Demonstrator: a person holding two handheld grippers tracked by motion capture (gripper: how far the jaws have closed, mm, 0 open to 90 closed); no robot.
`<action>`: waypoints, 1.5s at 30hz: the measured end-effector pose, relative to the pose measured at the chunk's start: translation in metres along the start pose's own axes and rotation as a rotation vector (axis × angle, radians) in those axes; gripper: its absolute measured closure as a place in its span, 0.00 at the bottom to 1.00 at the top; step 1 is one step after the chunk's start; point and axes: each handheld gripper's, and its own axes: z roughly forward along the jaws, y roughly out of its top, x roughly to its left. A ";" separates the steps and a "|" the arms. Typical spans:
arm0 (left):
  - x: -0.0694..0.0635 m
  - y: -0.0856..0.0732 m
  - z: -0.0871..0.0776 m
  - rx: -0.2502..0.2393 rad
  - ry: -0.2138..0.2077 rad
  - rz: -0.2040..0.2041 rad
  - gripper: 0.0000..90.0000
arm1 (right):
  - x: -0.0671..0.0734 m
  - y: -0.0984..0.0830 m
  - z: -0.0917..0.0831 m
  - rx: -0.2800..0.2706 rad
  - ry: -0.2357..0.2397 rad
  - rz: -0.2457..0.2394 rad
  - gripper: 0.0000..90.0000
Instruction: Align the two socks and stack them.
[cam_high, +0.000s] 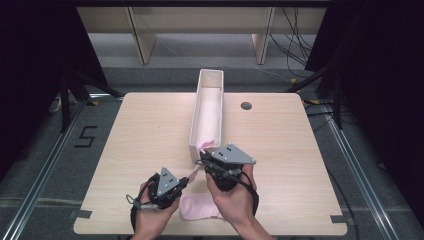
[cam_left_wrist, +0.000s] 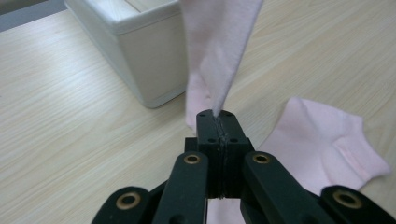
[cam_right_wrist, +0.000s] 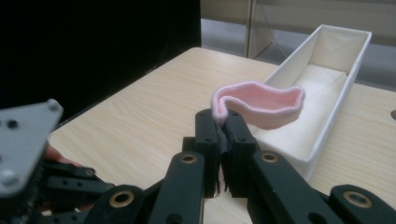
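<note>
Clearly the pink sock (cam_left_wrist: 219, 56) is soft, light and floppy; both grippers, left (cam_high: 186, 181) and right (cam_high: 204, 161), pinch it by its edges, fingers clenched.

Pink sock (cam_left_wrist: 219, 51) hangs stretched beside second sock (cam_left_wrist: 327, 149).

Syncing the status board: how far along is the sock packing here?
Done: pale pink fabric already lies inside the long white box. In hand: one pink sock is stretched between both grippers, the right gripper shut on its open cuff by the box's near end, the left gripper shut on its other end. Left: that sock is not yet in the box, and a second pink sock lies on the table.
</note>
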 end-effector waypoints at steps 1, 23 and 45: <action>0.002 0.000 -0.003 0.011 0.005 0.021 0.99 | -0.001 -0.001 -0.001 0.019 -0.004 0.015 0.96; 0.002 -0.005 -0.016 0.071 0.013 0.162 0.99 | -0.030 -0.047 -0.020 0.170 0.043 0.197 0.96; -0.021 -0.019 -0.011 0.210 -0.029 0.373 0.98 | -0.032 -0.096 -0.021 0.297 0.052 0.242 0.95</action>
